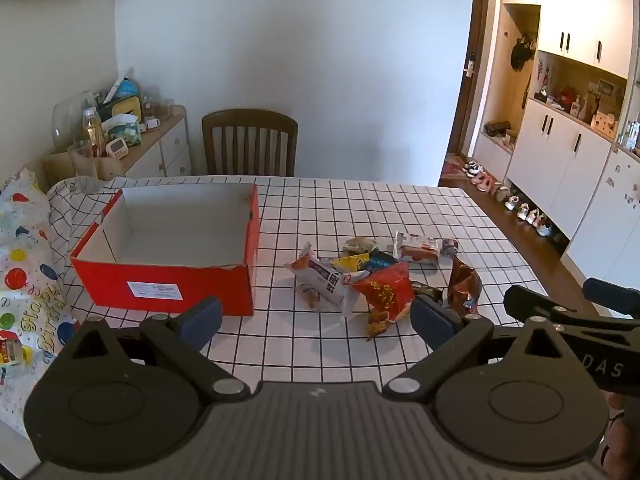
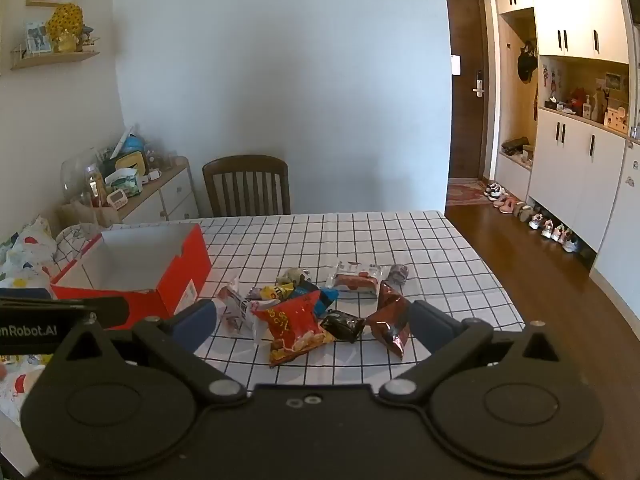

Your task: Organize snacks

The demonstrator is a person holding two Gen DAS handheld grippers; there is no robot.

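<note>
I hold my left tool (image 1: 316, 316) and right tool (image 2: 314, 320) spread wide, gripping nothing, above the near desk (image 1: 400, 208). The snack packets (image 1: 380, 276) lie heaped right of the empty red box (image 1: 168, 280).

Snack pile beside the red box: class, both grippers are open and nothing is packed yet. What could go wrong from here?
1. The snack pile overlaps, so fingers closing on the red bag may drag a neighbour along.
2. The crinkly brown bag could slip from a grip.
3. The red box is empty and may slide on the checked cloth if bumped.
</note>
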